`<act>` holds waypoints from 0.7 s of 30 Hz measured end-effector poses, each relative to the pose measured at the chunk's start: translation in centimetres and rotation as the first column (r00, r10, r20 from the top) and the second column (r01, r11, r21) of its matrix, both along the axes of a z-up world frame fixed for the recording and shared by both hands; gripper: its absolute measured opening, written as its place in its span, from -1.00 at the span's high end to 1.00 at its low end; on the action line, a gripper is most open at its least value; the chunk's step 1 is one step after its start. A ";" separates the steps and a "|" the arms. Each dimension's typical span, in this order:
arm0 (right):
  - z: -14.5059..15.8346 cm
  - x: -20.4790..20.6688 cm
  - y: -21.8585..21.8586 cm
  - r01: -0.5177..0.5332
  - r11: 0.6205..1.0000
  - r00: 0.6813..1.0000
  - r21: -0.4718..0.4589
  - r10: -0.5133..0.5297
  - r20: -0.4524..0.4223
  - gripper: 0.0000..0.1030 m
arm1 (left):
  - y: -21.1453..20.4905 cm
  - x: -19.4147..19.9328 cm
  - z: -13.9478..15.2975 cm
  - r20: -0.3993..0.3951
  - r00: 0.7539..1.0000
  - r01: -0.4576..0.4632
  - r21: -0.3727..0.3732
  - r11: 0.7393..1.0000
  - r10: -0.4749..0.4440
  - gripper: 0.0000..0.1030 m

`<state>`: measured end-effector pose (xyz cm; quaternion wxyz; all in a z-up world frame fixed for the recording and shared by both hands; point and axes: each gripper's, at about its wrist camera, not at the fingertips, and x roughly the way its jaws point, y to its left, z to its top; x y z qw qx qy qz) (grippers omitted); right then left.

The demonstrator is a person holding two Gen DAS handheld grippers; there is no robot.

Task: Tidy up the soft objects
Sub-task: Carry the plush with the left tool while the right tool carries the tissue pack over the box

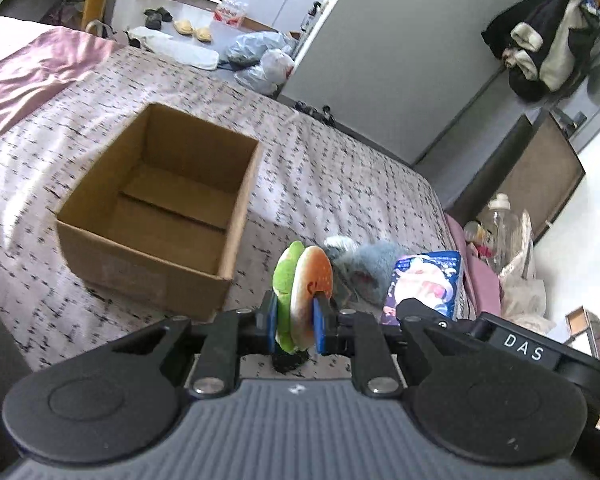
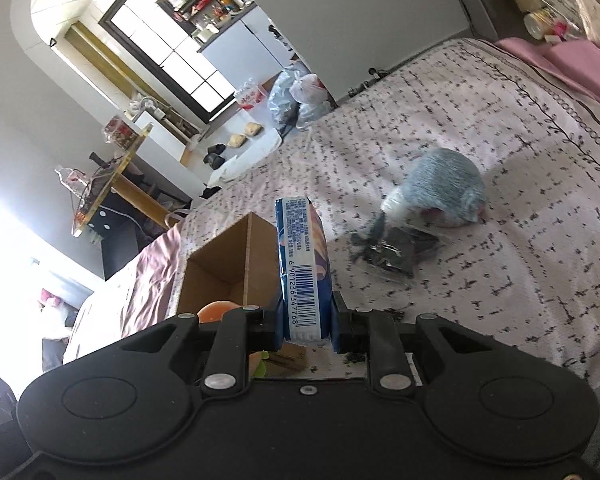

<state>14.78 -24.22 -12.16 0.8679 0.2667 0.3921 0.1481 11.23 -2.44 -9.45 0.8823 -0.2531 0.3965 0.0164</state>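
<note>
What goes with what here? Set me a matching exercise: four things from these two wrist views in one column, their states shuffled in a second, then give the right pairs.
Things:
1. plush hamburger
2. blue tissue pack
3. cardboard box
4. grey plush toy

States:
A. lying loose on the bedspread
B. clamped in the right gripper
C. open-topped, nothing visible inside in the left wrist view
D. clamped in the left gripper

Pairs: 1-D, 2-B, 3-C, 4-A
</note>
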 end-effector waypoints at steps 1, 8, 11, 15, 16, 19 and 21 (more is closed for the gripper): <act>0.2 0.0 0.3 0.000 1.000 1.000 -0.001 0.000 0.003 0.59 | 0.5 -0.1 0.2 0.003 1.000 -0.007 0.002 1.000 0.007 0.67; 1.0 0.2 3.1 -0.021 1.000 1.000 -0.003 0.021 0.022 0.59 | 3.7 -0.3 1.0 0.015 0.999 -0.044 0.009 0.999 0.044 0.67; 1.2 0.4 4.3 -0.033 0.999 0.999 -0.007 0.033 0.028 0.59 | 5.0 -0.4 0.9 0.015 0.998 -0.065 0.010 0.998 0.065 0.67; 1.2 0.7 5.8 -0.053 0.999 0.998 -0.009 0.053 0.035 0.59 | 6.5 -0.3 0.7 0.010 0.996 -0.084 0.016 0.996 0.084 0.67; 1.3 0.7 6.2 -0.057 0.998 0.998 -0.011 0.057 0.035 0.59 | 6.9 -0.2 0.7 0.007 0.996 -0.087 0.016 0.996 0.087 0.67; 1.4 1.0 7.3 -0.069 0.998 0.997 -0.013 0.069 0.035 0.59 | 8.1 0.1 0.5 -0.001 0.995 -0.101 0.025 0.995 0.101 0.67; 1.5 1.2 8.0 -0.076 0.997 0.996 -0.016 0.077 0.034 0.59 | 8.9 0.3 0.4 -0.006 0.994 -0.109 0.036 0.993 0.110 0.67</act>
